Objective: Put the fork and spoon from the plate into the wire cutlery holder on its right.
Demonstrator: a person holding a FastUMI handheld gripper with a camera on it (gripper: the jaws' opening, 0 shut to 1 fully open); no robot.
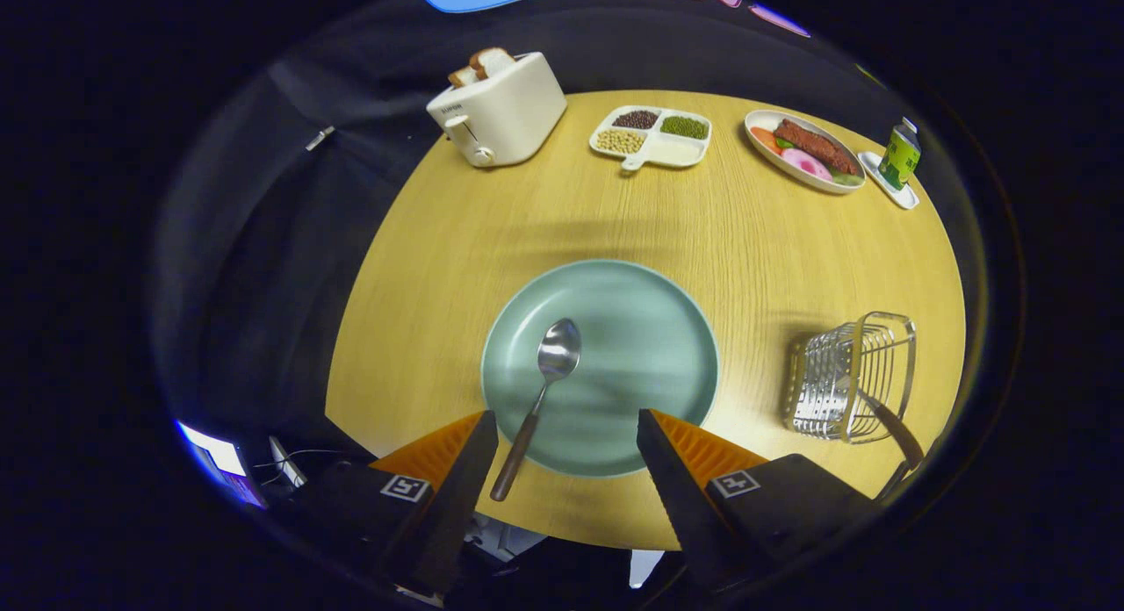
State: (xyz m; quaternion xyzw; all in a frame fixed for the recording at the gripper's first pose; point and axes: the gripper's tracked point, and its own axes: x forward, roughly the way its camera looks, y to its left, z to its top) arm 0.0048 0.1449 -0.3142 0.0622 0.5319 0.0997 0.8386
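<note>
Progress: 1 of the 2 utensils appears to be done. A brown handle, most likely the fork (896, 431), leans out of the wire holder (850, 378), which stands on the table (421, 269) to the right of the plate (650, 330); its head is hidden inside the wires, so which utensil it is remains a judgement. The spoon (543, 391) is left. It lies on the left half of the plate, bowl toward the centre, with its brown handle crossing the near rim and overhanging onto the table.

Gripper state: the gripper (566, 431) is empty, its fingers spread wide apart above the near rim of the plate. The spoon handle lies between them, just beside the left finger and not touching it.

Clearance: the near table edge runs just below the end of the handle, so a grasp there has little margin. The tabletop between plate and holder is bare, giving an open path to the right. The holder sits near the right edge of the table. The toaster (499, 111), divided dish (652, 135), food platter (803, 150) and green can (900, 154) stand along the far side, well apart from the working area.
</note>
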